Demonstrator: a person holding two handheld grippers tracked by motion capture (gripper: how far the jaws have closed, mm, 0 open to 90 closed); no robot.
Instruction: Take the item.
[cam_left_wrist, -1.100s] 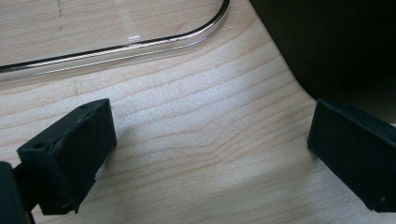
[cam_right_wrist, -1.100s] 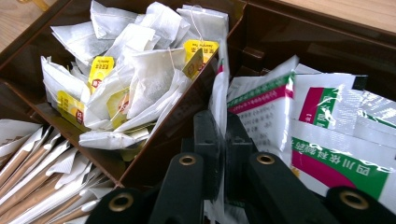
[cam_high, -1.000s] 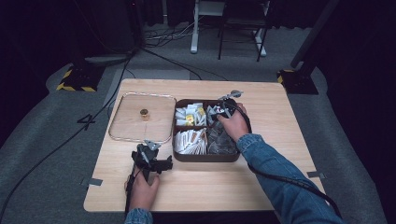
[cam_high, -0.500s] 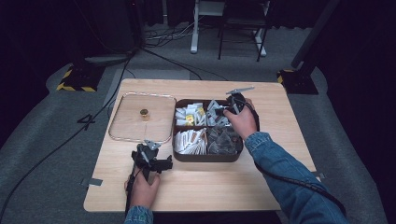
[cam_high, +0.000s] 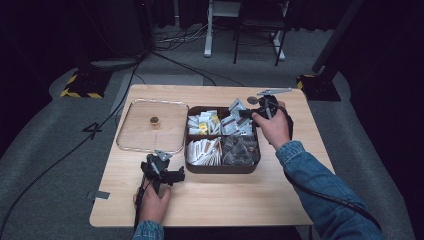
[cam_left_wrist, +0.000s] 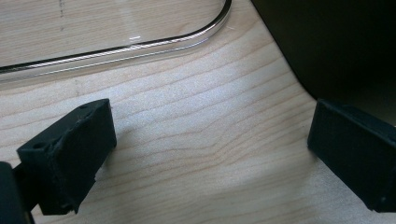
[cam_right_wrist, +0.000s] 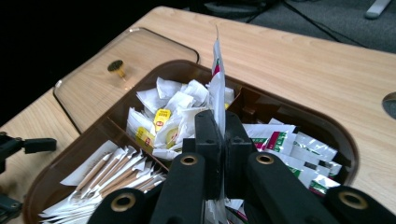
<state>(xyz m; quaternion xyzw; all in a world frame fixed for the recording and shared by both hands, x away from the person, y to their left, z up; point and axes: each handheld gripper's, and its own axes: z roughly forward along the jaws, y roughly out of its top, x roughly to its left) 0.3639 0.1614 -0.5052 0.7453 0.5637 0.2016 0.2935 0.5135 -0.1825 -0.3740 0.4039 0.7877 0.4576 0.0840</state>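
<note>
A brown divided tray (cam_high: 220, 169) full of packets stands mid-table. My right gripper (cam_high: 245, 113) hovers over its far right compartment, shut on a white sachet (cam_high: 235, 106) that sticks up from the jaws. In the right gripper view the jaws (cam_right_wrist: 223, 122) pinch that sachet (cam_right_wrist: 216, 88) edge-on above the tray (cam_right_wrist: 327, 126). My left gripper (cam_high: 161, 165) rests low on the wood near the tray's front left corner. Its jaws (cam_left_wrist: 210, 154) are wide open with bare wood between them. The clear lid (cam_high: 150, 132) with a gold knob (cam_high: 154, 120) lies flat left of the tray.
Tea bags with yellow tags (cam_right_wrist: 161, 123) fill the far left compartment and paper-wrapped sticks (cam_right_wrist: 116, 172) the near left. The lid's rim (cam_left_wrist: 140, 42) and the tray wall (cam_left_wrist: 336, 46) lie just ahead of the left gripper. A round hole (cam_right_wrist: 390, 102) sits in the tabletop behind the tray.
My right gripper has come up out of the tray and moved toward the far right, with a sachet in its jaws. The left gripper has stayed put.
</note>
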